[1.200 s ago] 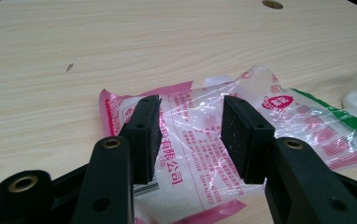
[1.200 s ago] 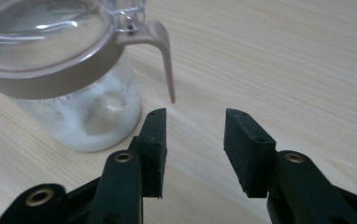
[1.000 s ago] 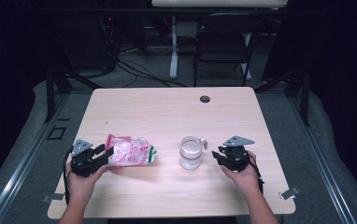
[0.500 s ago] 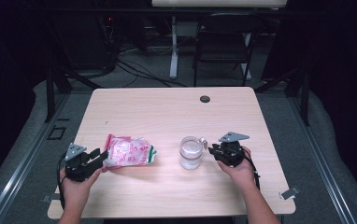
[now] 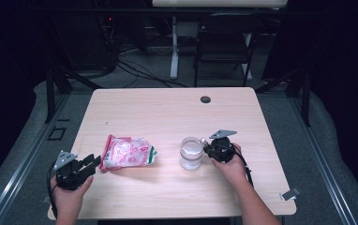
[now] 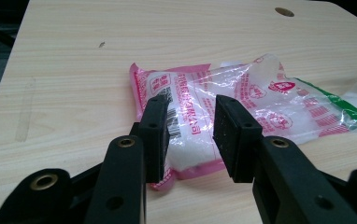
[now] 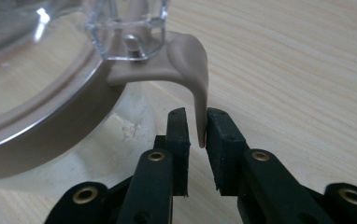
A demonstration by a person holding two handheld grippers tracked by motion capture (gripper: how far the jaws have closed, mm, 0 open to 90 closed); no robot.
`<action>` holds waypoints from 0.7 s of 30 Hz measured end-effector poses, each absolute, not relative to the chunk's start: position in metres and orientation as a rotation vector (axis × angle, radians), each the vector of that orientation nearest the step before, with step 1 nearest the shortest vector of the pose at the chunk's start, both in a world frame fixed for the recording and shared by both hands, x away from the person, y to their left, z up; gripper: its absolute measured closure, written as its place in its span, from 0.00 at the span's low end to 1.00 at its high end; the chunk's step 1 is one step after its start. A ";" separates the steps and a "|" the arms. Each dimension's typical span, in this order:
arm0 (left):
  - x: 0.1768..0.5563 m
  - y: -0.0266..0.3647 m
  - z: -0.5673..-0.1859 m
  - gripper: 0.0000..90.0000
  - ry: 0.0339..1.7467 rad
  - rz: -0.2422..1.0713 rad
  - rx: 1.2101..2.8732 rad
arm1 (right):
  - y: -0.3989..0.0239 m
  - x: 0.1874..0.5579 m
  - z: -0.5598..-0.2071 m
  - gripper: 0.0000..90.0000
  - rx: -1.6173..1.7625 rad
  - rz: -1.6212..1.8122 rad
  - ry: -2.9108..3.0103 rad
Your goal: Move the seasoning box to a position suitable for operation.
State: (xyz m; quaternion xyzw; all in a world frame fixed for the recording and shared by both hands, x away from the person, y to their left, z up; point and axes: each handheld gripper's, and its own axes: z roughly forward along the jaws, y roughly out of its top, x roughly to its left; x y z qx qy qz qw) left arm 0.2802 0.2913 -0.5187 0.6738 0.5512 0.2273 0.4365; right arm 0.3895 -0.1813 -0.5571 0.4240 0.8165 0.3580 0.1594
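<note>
A clear plastic bag (image 5: 128, 152) with pink print and white contents lies flat on the left half of the table. My left gripper (image 5: 94, 161) sits just off its left end. In the left gripper view the jaws (image 6: 190, 135) have just been closing and stand apart, with the bag's near corner (image 6: 186, 158) in the gap, unpressed. A clear glass jar (image 5: 191, 152) stands right of centre. My right gripper (image 5: 208, 150) is at its right side. Its jaws (image 7: 197, 130) have just been closing around the beige latch tab (image 7: 190, 60) of the jar lid (image 7: 36, 93). A thin gap remains on one side.
The wooden table (image 5: 167, 112) has a dark cable hole (image 5: 205, 99) near its far edge. A black chair (image 5: 224, 42) and cables on the floor lie beyond the table. A person's hands come in from the near edge.
My left gripper has drawn back toward the near left, off the bag's end. My right gripper has moved left up to the jar, its jaws narrowing around the latch tab.
</note>
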 end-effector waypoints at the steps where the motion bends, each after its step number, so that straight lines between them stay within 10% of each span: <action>1: 0.280 0.291 -0.519 0.74 1.371 0.566 1.676 | -0.181 0.389 -0.557 0.89 1.212 1.023 2.334; 21: 0.276 0.285 -0.518 0.80 1.324 0.540 1.685 | -0.168 0.394 -0.561 0.95 1.199 0.930 2.306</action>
